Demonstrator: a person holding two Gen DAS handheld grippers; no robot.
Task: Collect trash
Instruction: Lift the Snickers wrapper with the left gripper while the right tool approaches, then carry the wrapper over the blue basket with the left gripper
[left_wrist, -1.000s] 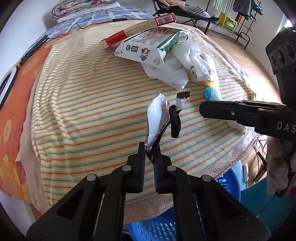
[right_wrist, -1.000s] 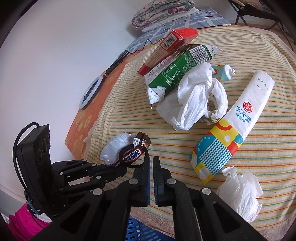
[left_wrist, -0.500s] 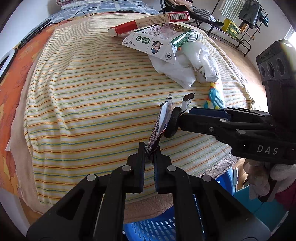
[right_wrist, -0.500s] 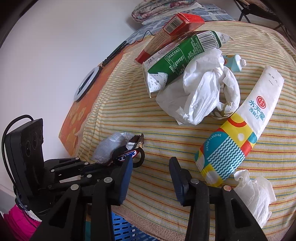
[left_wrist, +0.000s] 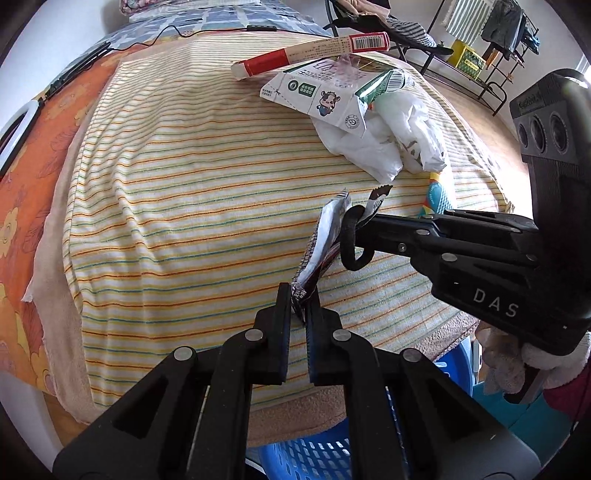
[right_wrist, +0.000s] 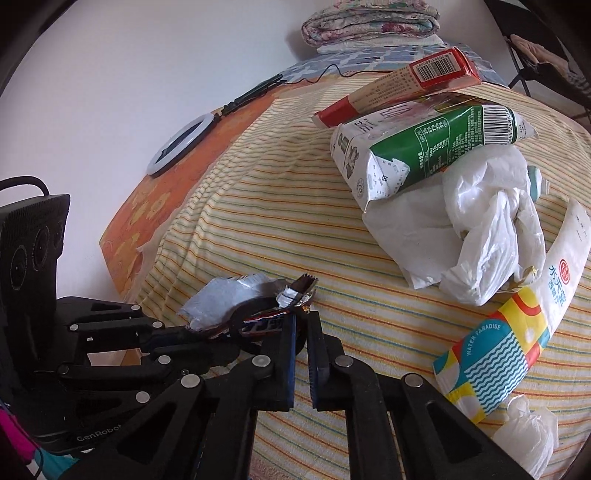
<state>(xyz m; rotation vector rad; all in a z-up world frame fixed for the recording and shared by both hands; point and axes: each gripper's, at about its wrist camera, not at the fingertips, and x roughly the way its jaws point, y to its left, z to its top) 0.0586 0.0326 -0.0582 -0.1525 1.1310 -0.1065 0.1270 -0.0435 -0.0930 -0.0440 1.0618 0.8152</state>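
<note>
Ring light (right_wrist: 181, 143) on orange sheet (right_wrist: 147, 206) — folded quilts (right_wrist: 369, 26) beyond.

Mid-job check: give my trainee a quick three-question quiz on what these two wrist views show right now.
1. True or false: the left gripper is shut on the snack wrapper.
2. What rests across the top of the milk carton? A) red box B) a mug C) a shoe
3. Fill in: the basket below the bed edge is ___ in colour.
Key: 1 true; 2 A; 3 blue.

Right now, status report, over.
Left gripper shut on crumpled silver candy wrapper. Right gripper shut on wrapper's far end and black loop. Blue basket below.
</note>
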